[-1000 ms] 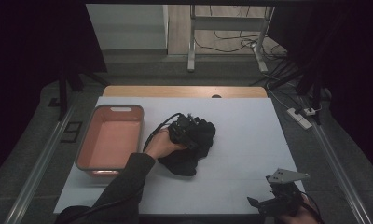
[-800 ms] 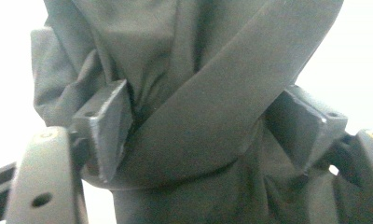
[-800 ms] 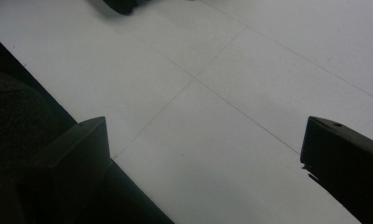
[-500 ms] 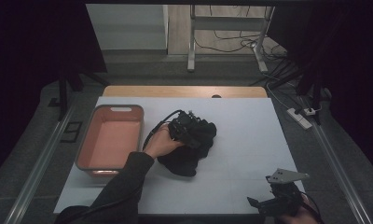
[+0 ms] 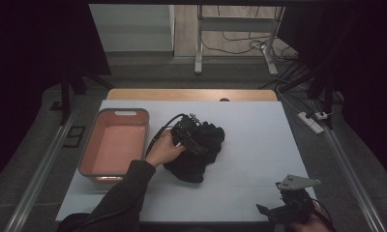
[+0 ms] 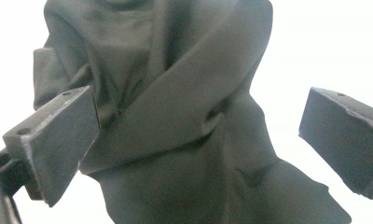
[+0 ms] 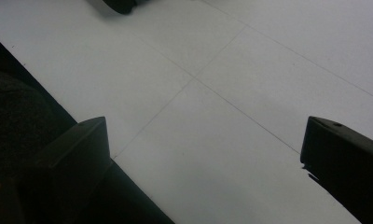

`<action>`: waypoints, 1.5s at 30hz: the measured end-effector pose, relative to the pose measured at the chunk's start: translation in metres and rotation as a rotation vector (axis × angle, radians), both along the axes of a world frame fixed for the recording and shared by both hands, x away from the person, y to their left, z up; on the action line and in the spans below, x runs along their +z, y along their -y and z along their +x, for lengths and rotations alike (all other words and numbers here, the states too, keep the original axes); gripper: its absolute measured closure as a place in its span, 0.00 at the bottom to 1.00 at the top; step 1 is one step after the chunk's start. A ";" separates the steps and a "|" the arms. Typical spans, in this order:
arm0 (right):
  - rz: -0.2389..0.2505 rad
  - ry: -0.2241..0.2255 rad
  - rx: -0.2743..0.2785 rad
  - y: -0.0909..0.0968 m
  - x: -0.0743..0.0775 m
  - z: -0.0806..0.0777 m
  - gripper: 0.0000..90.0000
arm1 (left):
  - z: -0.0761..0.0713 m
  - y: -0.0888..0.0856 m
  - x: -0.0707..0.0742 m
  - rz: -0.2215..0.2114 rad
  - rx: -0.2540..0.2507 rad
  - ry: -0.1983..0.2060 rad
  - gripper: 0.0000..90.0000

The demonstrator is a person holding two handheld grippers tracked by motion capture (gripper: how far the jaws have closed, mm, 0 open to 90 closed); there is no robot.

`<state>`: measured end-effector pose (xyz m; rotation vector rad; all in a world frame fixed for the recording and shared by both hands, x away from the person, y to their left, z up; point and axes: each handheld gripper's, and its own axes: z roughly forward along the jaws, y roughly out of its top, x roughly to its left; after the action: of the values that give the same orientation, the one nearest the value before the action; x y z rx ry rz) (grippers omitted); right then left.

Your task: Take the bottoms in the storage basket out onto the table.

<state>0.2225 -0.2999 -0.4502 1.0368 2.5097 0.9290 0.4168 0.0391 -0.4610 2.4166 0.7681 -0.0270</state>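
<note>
Left claw [image 5: 194, 137] jaws have just been opening, now wide with nothing pinched | black cloth [image 6: 175, 121] lies crumpled mid-bench [image 5: 259, 125] beside pink bin [image 5: 115, 145] | I read it as released | right claw [image 5: 283, 210] agape, idle.

We see high view looking forward, down over white rectangular table [image 5: 249, 145]. Left gripper view sits close above crumpled black cloth garment [image 6: 184, 116], shared with high view [image 5: 201, 150]. Right gripper view skims bare tabletop, near edge.
</note>
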 end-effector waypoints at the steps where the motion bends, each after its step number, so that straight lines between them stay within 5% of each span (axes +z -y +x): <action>1: 0.000 -0.001 0.000 0.000 0.000 0.000 0.02 | 0.000 -0.001 0.000 -0.001 -0.003 -0.004 0.00; 10: -0.001 0.000 0.000 0.000 0.000 0.000 0.02 | -0.006 -0.004 0.001 -0.028 -0.032 -0.006 0.00; 18: -0.001 0.003 0.003 0.000 0.000 0.000 0.02 | -0.006 -0.011 -0.002 -0.068 -0.032 -0.060 0.00; 26: 0.001 0.007 0.004 0.000 0.000 -0.001 0.02 | -0.011 -0.012 0.004 -0.101 -0.021 -0.034 0.00; 35: 0.008 0.007 0.001 0.000 0.001 -0.001 0.02 | -0.019 -0.013 0.007 -0.091 -0.005 -0.004 0.00; 45: 0.012 0.010 0.000 0.001 0.001 -0.002 0.02 | -0.027 -0.020 0.014 -0.120 -0.022 -0.007 0.01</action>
<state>0.2207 -0.3009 -0.4491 1.0334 2.4995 0.9483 0.3899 0.0589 -0.4474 2.3123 0.7219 -0.0879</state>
